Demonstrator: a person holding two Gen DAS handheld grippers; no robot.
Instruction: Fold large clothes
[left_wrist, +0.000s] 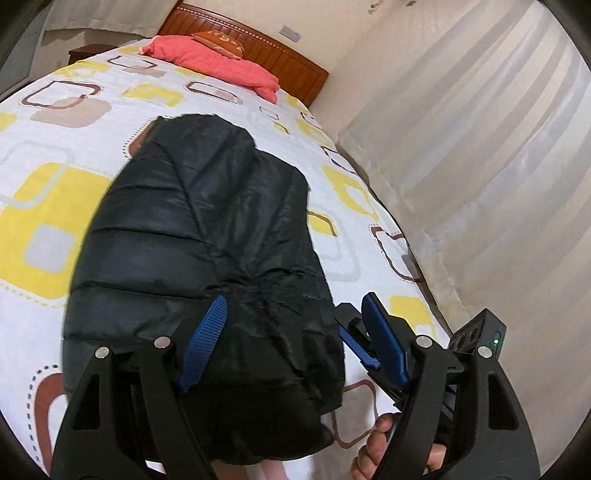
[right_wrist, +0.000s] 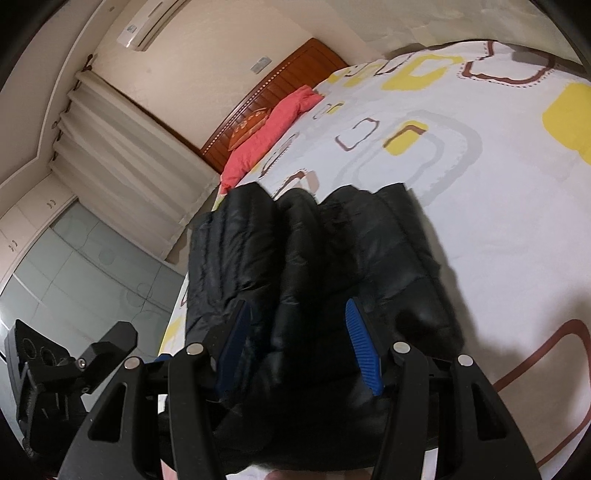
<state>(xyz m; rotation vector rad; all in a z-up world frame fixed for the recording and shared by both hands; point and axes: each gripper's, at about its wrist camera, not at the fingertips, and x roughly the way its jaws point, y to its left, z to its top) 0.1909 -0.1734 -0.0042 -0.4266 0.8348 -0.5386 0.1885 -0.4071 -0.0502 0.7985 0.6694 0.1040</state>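
Observation:
A black quilted puffer jacket (left_wrist: 192, 236) lies folded lengthwise on the bed, its near end bunched between my fingers. My left gripper (left_wrist: 291, 314) is open, its blue pads wide apart over the jacket's near end. In the right wrist view the same jacket (right_wrist: 314, 251) fills the middle. My right gripper (right_wrist: 299, 314) is open, with the jacket's padded fabric lying between its blue pads. The right gripper's body also shows in the left wrist view (left_wrist: 373, 354), just right of the jacket.
The bed has a white sheet (left_wrist: 55, 155) with yellow and brown squares. A pink pillow (left_wrist: 221, 62) and an orange cushion (left_wrist: 218, 38) lie by the wooden headboard (left_wrist: 280, 59). Pale curtains (left_wrist: 498, 166) hang close along the bed's edge. A glass wardrobe (right_wrist: 85, 266) stands beyond.

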